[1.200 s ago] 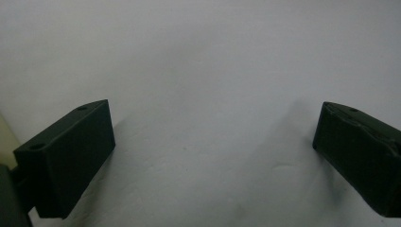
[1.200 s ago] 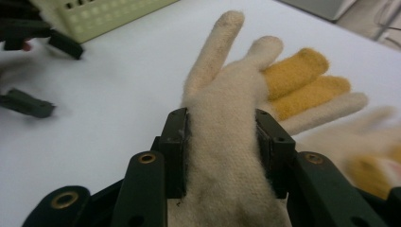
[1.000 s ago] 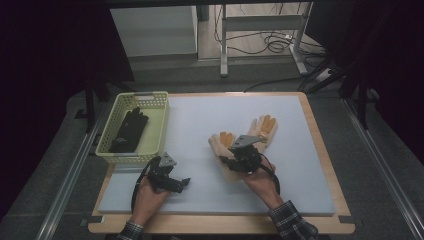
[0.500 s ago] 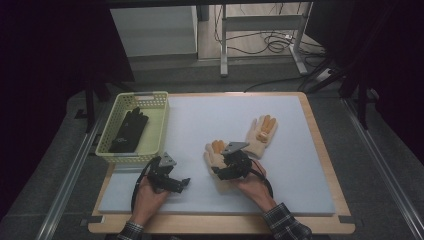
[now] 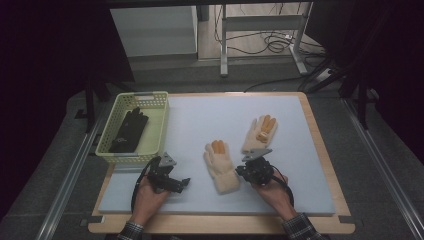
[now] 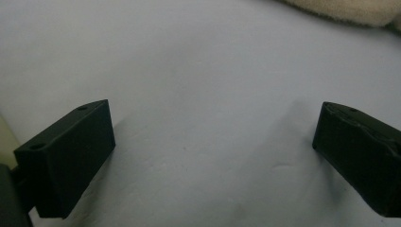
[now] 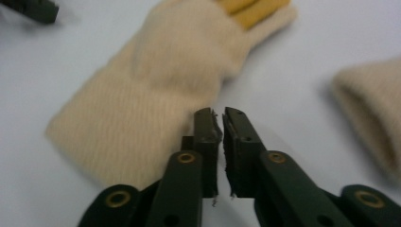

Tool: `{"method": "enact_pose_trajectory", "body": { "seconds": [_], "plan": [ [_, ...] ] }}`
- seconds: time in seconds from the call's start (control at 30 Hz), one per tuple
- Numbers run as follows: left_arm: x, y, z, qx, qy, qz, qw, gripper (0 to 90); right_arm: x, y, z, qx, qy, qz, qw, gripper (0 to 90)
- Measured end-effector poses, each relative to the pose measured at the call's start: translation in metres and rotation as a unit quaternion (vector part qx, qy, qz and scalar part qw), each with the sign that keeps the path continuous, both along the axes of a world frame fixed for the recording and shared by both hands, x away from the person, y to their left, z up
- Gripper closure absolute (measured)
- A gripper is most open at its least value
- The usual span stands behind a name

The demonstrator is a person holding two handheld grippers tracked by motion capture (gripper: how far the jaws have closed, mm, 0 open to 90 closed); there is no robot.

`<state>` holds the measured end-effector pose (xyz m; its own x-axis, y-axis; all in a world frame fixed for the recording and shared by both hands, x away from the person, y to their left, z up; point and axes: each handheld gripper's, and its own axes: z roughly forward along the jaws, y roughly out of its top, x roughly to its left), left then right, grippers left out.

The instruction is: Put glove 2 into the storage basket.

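Cream knit with orange fingertips: the near glove (image 5: 221,166) lies flat on the pale blue mat (image 5: 200,120) at the table's middle, cuff toward the person, fingers pointing away. Just beside its cuff, on the right, the right gripper (image 5: 244,172) sits low over the mat; its jaws have just been closing and now stand pressed together with only a hairline gap, nothing between them. In the right gripper view (image 7: 219,124) the tips hang at the edge of the glove's (image 7: 156,90) ribbed cuff; whether they touch the wool cannot be told. A second glove (image 5: 260,133) of the same knit lies farther off to the right, slanted, apart from the first. At the mat's near left corner the left gripper (image 5: 184,183) rests in the person's left hand (image 5: 147,197), its jaws spread wide over bare mat (image 6: 203,94) and holding nothing. A pale green basket (image 5: 162,117) stands at the table's left edge with a black glove (image 5: 129,130) lying inside it.
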<state>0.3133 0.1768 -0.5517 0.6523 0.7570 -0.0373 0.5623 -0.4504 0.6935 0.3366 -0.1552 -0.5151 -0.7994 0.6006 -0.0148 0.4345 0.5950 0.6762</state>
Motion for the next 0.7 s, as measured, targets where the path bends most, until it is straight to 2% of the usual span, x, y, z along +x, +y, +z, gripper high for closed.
{"method": "enact_pose_trajectory", "body": {
  "seconds": [0.13, 0.33, 0.57, 0.7],
  "plan": [
    [0.000, 0.000, 0.000, 0.000, 0.000, 0.000, 1.0000, 0.0, -0.010, -0.004, -0.007, 0.011, 0.010, 0.012, 0.9998, 86.6],
    [0.000, 0.000, 0.000, 0.000, 0.000, 0.000, 1.0000, 0.1, -0.021, 0.005, -0.012, 0.019, 0.012, 0.030, 0.9993, 85.9],
    [0.000, 0.000, 0.000, 0.000, 0.000, 0.000, 1.0000, 0.1, -0.025, 0.021, -0.014, 0.023, 0.010, 0.048, 0.9985, 83.9],
    [0.000, 0.000, 0.000, 0.000, 0.000, 0.000, 1.0000, 0.1, -0.024, 0.023, -0.013, 0.020, 0.007, 0.048, 0.9986, 81.8]
  ]
}}
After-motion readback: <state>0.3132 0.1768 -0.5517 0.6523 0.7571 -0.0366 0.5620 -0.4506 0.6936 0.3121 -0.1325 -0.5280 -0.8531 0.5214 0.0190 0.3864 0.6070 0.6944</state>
